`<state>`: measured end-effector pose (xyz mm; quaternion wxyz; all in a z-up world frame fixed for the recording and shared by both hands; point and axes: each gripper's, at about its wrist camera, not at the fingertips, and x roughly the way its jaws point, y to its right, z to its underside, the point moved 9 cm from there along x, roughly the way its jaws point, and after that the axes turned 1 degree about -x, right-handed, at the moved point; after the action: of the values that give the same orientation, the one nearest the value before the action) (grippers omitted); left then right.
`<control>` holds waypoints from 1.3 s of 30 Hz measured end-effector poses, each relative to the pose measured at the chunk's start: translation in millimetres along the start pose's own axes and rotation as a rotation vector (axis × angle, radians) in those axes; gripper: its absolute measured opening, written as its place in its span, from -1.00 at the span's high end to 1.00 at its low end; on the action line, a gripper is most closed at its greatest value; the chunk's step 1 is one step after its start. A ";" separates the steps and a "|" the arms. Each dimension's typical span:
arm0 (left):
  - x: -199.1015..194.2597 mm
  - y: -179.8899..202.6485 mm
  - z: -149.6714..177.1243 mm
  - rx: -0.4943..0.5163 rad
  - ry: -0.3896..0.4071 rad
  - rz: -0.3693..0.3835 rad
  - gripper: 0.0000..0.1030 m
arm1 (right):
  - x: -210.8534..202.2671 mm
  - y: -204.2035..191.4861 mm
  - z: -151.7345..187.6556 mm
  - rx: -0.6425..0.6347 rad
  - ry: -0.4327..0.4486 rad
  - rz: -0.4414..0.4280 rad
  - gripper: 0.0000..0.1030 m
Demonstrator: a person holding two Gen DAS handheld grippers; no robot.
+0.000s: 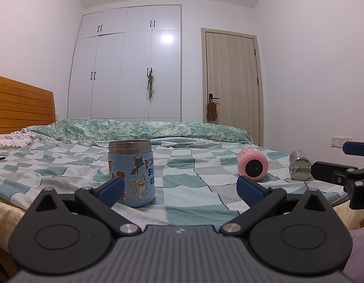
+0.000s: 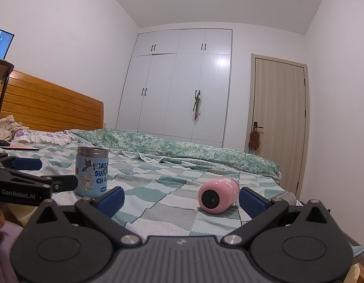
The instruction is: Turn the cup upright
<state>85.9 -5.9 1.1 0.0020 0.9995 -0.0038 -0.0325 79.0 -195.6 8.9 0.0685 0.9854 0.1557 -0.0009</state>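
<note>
Currently lying on its side on the checked bedspread [image 2: 158, 202]: pink cup [image 2: 218, 195], base facing camera. Nearby, upright: blue cartoon cup [image 1: 131, 173]. Spread wide, gripping nothing: left gripper [image 1: 180, 189], right gripper [image 2: 182, 199].

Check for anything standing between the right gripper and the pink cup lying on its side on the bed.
Nothing visible does. The right gripper is open, and only bare checked bedsheet lies between its fingers and the pink cup. The blue cartoon-print cup stands upright off to the left.
</note>
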 end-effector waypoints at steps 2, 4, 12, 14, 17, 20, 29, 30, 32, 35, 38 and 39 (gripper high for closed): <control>0.0 0.0 0.0 0.000 0.000 0.000 -1.00 | 0.0 0.0 0.0 0.000 0.000 0.000 -1.00; -0.1 -0.1 0.1 0.000 0.000 0.000 -1.00 | 0.0 0.0 0.0 0.000 0.000 0.000 -1.00; -0.1 0.2 -0.2 -0.001 0.000 0.000 -1.00 | 0.3 0.2 0.3 0.000 0.000 0.000 -1.00; -0.2 -0.1 0.0 0.000 0.001 0.000 -1.00 | 0.3 0.2 0.3 0.000 0.000 0.000 -1.00; -0.2 -0.1 0.1 -0.001 0.000 0.000 -1.00 | 0.6 -0.2 0.6 0.000 0.000 0.000 -1.00; 0.7 1.7 0.1 0.003 -0.006 -0.001 -1.00 | 0.8 -0.2 0.9 -0.001 -0.003 0.002 -1.00; 26.2 25.3 -25.5 0.019 -0.037 0.075 -1.00 | 12.6 37.9 -7.4 0.052 -0.041 0.031 -1.00; 32.3 30.1 -30.6 0.025 -0.036 0.086 -1.00 | 16.5 44.9 -9.0 0.049 -0.043 0.040 -1.00; 49.2 41.2 -39.4 0.040 -0.046 0.105 -1.00 | 27.5 58.4 -9.8 0.041 -0.055 0.052 -1.00; 77.8 55.9 -48.0 0.057 -0.079 0.130 -1.00 | 48.0 80.4 -12.3 0.033 -0.078 0.066 -1.00; 110.8 70.6 -53.8 0.058 -0.121 0.160 -1.00 | 71.7 102.2 -12.9 0.026 -0.106 0.070 -1.00; 122.1 76.7 -55.3 0.058 -0.141 0.172 -1.00 | 79.8 109.9 -12.8 0.022 -0.117 0.069 -1.00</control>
<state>210.8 -83.3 48.7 -0.0243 0.9903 -0.0906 -0.1022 188.4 -273.0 34.5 0.0665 0.9892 0.1174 -0.0579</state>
